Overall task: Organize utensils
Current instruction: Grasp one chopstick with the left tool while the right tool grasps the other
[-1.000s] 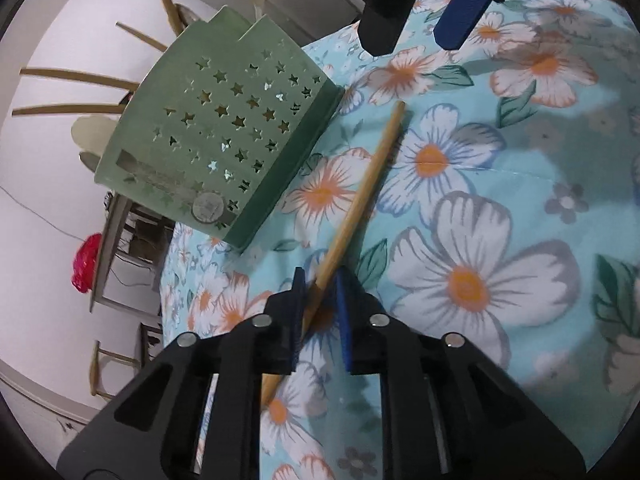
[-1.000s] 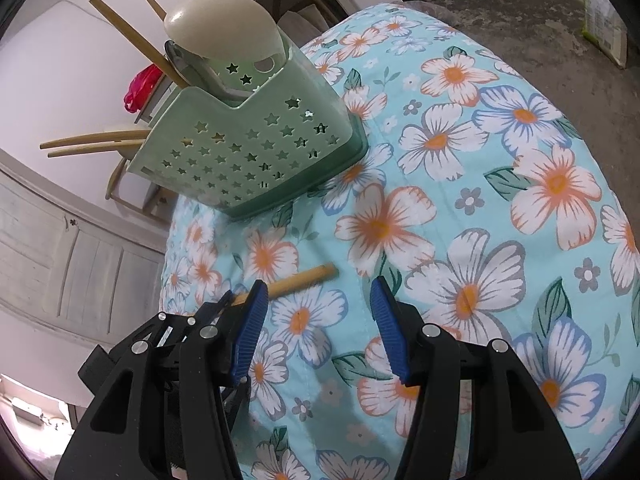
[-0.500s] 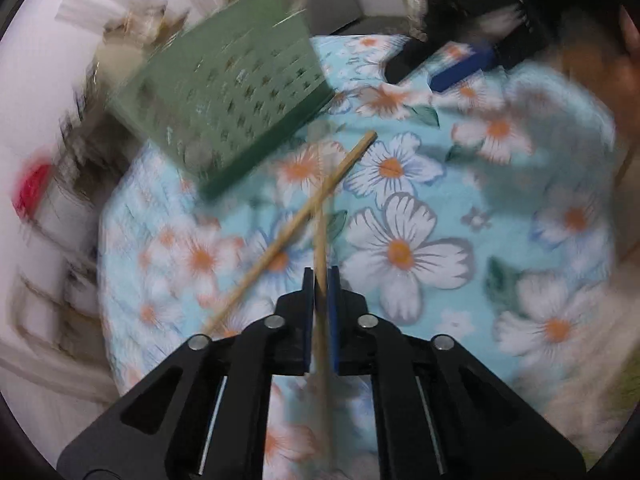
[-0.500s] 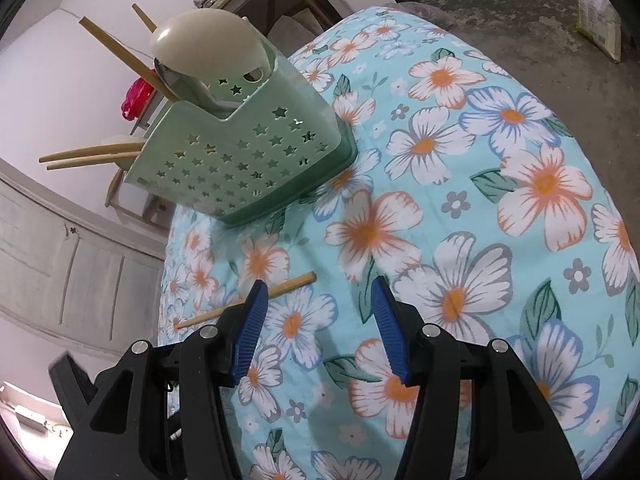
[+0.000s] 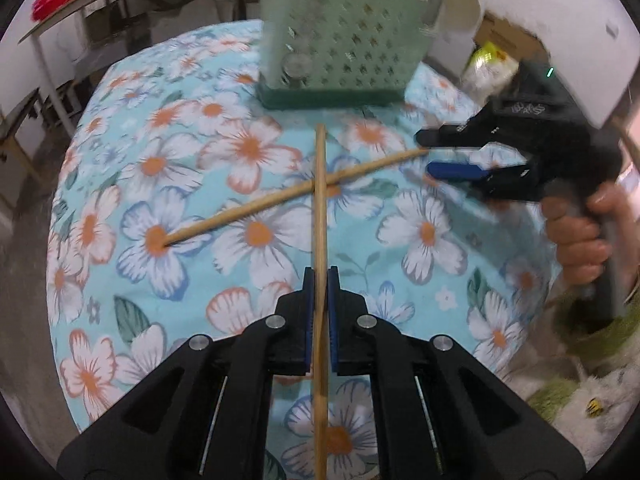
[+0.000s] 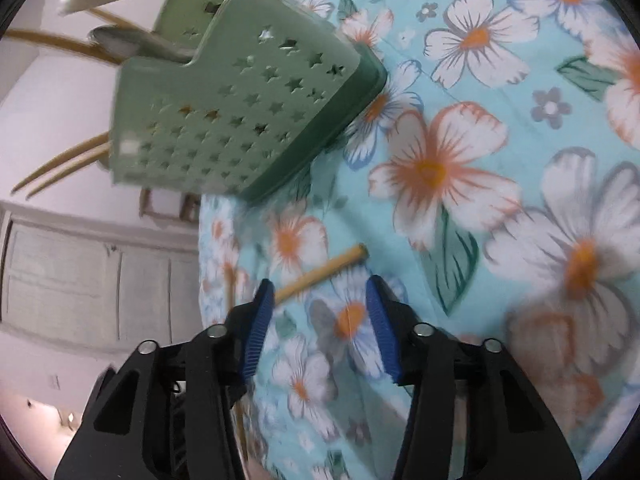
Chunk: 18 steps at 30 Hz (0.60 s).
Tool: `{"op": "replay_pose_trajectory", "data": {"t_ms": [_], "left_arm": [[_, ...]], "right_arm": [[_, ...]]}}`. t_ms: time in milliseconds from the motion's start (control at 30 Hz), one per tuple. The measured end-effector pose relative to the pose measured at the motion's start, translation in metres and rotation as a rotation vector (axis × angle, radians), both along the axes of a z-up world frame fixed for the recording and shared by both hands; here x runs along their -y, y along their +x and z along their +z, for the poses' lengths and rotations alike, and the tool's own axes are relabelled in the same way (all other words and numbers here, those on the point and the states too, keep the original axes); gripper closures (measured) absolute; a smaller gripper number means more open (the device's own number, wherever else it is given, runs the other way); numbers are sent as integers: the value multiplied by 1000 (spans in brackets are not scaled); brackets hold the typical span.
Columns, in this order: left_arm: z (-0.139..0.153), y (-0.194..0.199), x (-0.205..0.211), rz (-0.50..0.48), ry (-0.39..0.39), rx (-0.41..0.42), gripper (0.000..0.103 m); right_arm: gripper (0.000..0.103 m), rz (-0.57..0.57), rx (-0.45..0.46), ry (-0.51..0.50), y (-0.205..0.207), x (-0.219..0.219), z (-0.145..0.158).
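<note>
1. The green star-punched utensil caddy (image 5: 344, 36) stands blurred at the floral tablecloth's (image 5: 424, 236) far edge.
2. My right gripper (image 6: 320, 304), half-open, has just been narrowing around the lying chopstick (image 6: 324, 272), untouched.
3. My left gripper (image 5: 320, 276) pinches another chopstick (image 5: 320, 200); its tail leaves frame.

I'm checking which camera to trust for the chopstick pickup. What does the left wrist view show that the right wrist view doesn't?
Only the left wrist view: the left gripper shut on one chopstick, which crosses over the second chopstick, and a hand holding the right gripper.

Only the right wrist view: the right gripper's fingers apart, nothing pinched.

Both: the green utensil holder, the second chopstick and the floral cloth.
</note>
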<state>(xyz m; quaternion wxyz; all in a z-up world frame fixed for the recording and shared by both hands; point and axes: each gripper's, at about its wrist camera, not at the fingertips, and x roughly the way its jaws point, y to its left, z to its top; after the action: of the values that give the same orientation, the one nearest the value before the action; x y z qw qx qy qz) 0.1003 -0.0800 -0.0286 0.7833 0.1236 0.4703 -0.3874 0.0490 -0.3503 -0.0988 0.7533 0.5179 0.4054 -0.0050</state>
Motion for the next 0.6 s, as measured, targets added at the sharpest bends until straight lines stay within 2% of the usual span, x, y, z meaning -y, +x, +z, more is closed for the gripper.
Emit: {"op": "replay_pose_trajectory", "data": {"t_ms": [67, 200, 267, 300, 500, 600], "left_arm": [[8, -1, -7, 32, -30, 15, 98], [22, 8, -13, 86, -68, 44, 98], [25, 13, -14, 106, -73, 58, 98], [27, 15, -15, 112, -77, 60, 98], [26, 28, -11, 124, -66, 74, 98], [18, 34, -7, 138, -9, 95, 98]], "right_arm": [[59, -32, 0, -19, 9, 0, 1], [69, -95, -10, -66, 24, -3, 2], [77, -108, -16, -124, 31, -7, 3], [82, -101, -21, -176, 37, -12, 5], [83, -14, -22, -380, 58, -31, 15], [84, 85, -27, -471, 68, -37, 20]]}}
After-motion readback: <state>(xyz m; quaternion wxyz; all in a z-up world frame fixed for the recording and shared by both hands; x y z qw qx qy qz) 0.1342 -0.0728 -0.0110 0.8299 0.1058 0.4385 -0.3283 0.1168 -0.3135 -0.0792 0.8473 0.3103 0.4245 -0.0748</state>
